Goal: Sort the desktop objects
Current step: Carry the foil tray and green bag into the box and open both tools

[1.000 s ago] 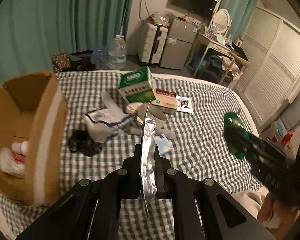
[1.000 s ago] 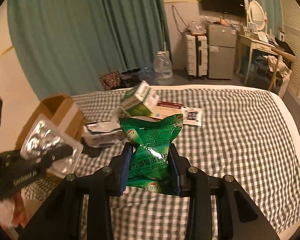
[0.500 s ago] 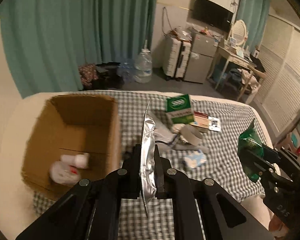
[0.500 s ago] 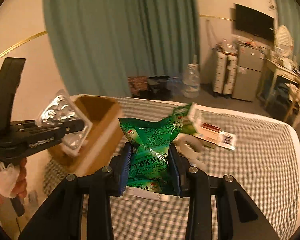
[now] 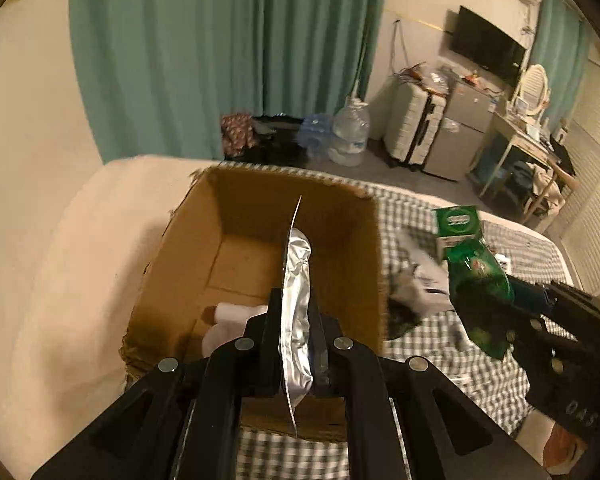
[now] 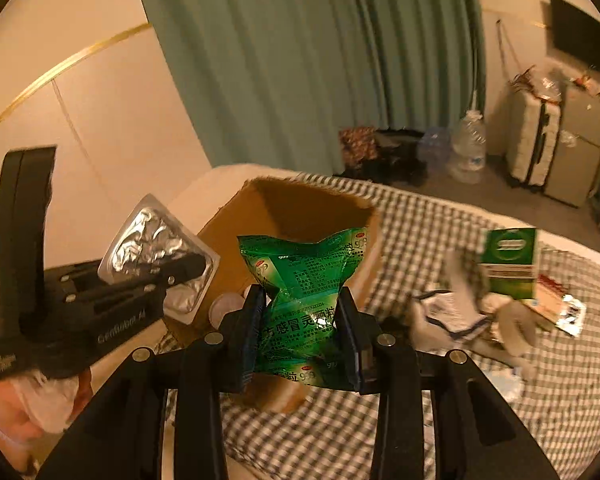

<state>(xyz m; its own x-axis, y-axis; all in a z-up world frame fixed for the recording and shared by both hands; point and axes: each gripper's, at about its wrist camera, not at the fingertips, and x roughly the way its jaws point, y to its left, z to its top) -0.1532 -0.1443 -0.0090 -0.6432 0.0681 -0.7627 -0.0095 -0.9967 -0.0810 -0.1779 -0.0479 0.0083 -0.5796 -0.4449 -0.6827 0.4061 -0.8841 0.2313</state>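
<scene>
Left gripper (image 5: 296, 344) clamped on a silver pill sheet (image 5: 296, 300) (edge-on), held over the open cardboard box (image 5: 352, 248). Right gripper (image 6: 304, 312) squeezing a green packet (image 6: 304, 280), just beside the box. Farther off, green carton (image 6: 510, 264) on the checked bedspread (image 6: 420, 216).

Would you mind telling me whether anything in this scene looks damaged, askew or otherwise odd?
Yes, mildly: the brown cardboard box on the checked bedspread has a ragged, torn rim and no flaps. The green foil sachet in the right gripper is crumpled where the pads pinch it. The silver blister pack in the left gripper looks intact.
</scene>
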